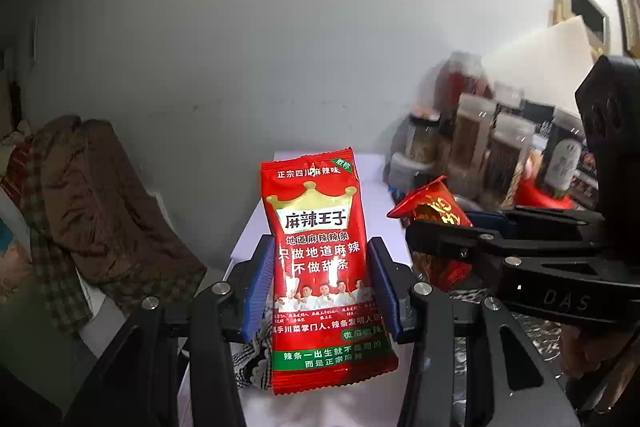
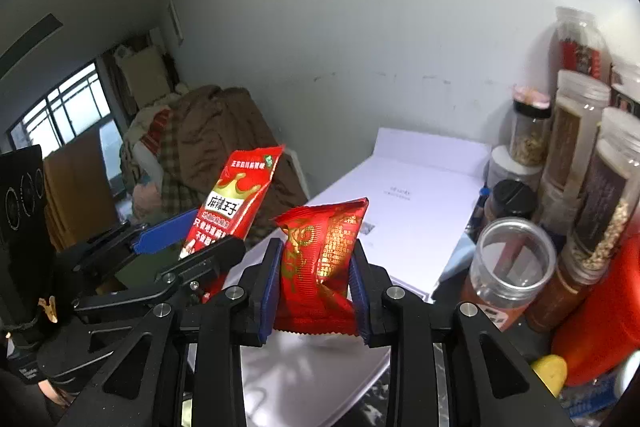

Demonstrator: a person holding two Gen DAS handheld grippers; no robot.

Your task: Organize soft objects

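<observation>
Both tools are loaded and in the air, so this looks like the carrying stage — nothing in hand has been set down yet.

The left tool (image 1: pixel 320 291) is clamped on a tall red spicy-strip packet (image 1: pixel 320 263), its blue pads pressing the packet's long sides around mid-height; the packet stands upright between them. The right tool (image 2: pixel 316 279) is squeezed nearly together on a smaller red snack pouch (image 2: pixel 320 263), which crumples and buckles under the grip, its top corner sticking up. The two tools travel side by side, the left one's packet just beside the right one's pouch in the right wrist view.

Below and ahead lies the white counter (image 2: pixel 416 195), with what look like sheets of white paper on it. Its right edge is crowded with clear plastic jars (image 2: pixel 576 131) of dried goods and an open jar (image 2: pixel 508 267) near the front. Under the left tool a scrap of checked cloth (image 1: pixel 252 359) shows at the counter's near edge. Off the counter's left side, a heap of brown and plaid bedding (image 2: pixel 212 147) sits apart.

Where the packets are meant to go cannot be told from here; no bin or tray shows. Judging by this, placement of both packets is left, and the cloth may also want tidying.
</observation>
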